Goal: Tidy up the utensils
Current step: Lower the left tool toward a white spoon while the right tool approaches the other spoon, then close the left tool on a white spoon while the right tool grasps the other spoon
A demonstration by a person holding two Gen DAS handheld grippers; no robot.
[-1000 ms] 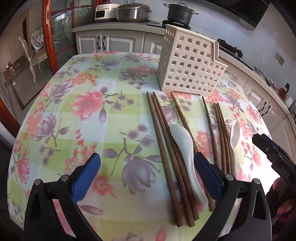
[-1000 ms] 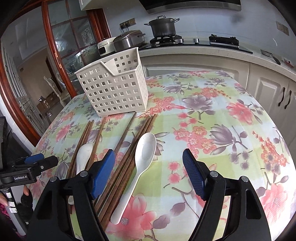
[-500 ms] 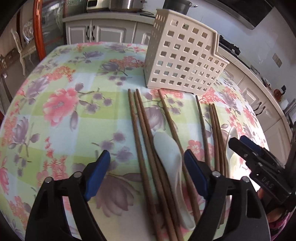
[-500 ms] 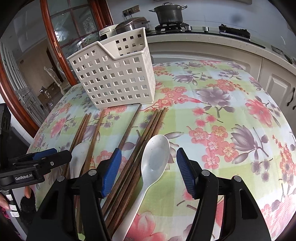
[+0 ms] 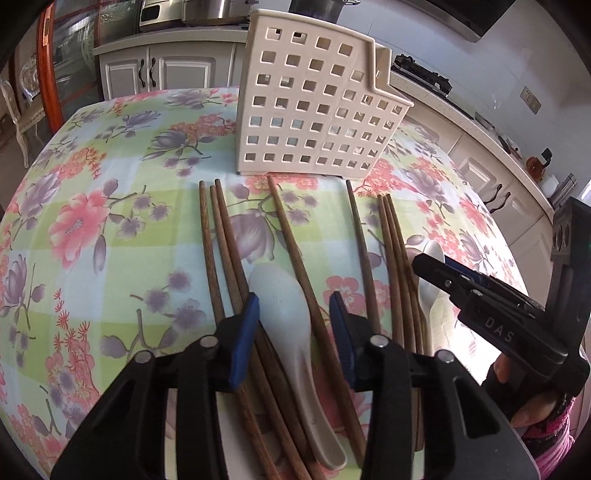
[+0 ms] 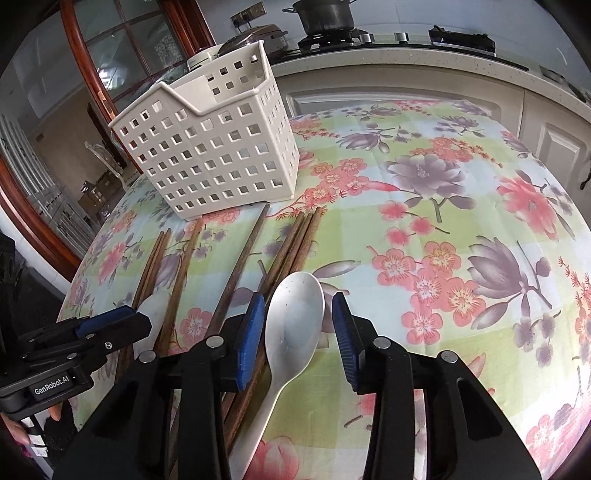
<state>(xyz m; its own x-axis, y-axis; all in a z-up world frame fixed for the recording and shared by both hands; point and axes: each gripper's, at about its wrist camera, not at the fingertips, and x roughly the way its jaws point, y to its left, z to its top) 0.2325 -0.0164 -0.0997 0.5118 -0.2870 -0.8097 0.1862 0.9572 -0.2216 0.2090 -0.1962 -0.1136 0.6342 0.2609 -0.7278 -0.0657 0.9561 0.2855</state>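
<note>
A white perforated utensil basket (image 5: 314, 107) stands at the back of the flowered table; it also shows in the right wrist view (image 6: 214, 155). Several brown chopsticks (image 5: 221, 243) lie in front of it, also seen in the right wrist view (image 6: 295, 243). My left gripper (image 5: 293, 339) is open, low over the table, its jaws on either side of a white spoon (image 5: 291, 314) and a chopstick. My right gripper (image 6: 297, 332) is open, its jaws on either side of a second white spoon (image 6: 295, 328). Each gripper shows in the other's view: right (image 5: 480, 306), left (image 6: 74, 339).
The flowered tablecloth (image 6: 461, 221) covers the round table. Kitchen cabinets (image 5: 166, 70) and a counter with pots and a stove (image 6: 332, 22) stand behind. A wood-framed glass door (image 6: 110, 55) is at the left.
Both grippers have moved forward and down to the table and narrowed their jaws; each now has a white spoon between its fingers.
</note>
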